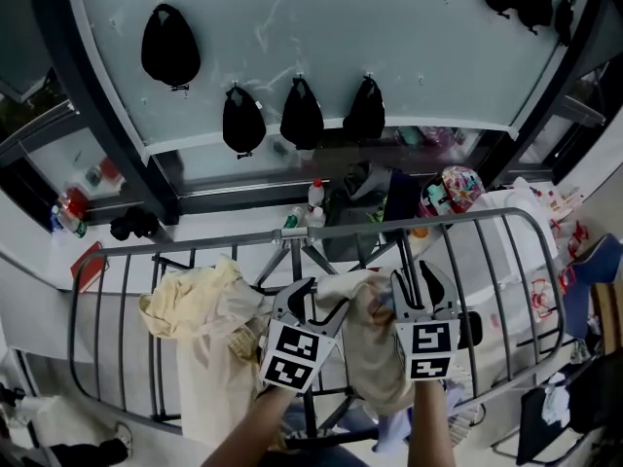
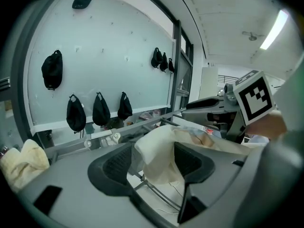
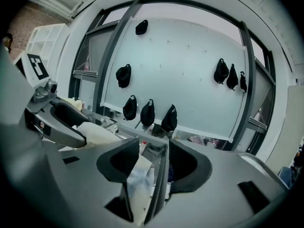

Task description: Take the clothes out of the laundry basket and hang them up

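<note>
Between spread jaws of left tool (image 1: 322, 301), right tool (image 1: 414, 288): cream garment (image 1: 375, 350).

Garment (image 1: 370, 348) atop drying rack (image 1: 467, 220)

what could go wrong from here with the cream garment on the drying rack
Both the left gripper and right gripper stand open with folds of the cream garment between their jaws; withdrawing could snag it and drag it off the drying rack. A rack rod also sits between the right jaws and may catch.
</note>
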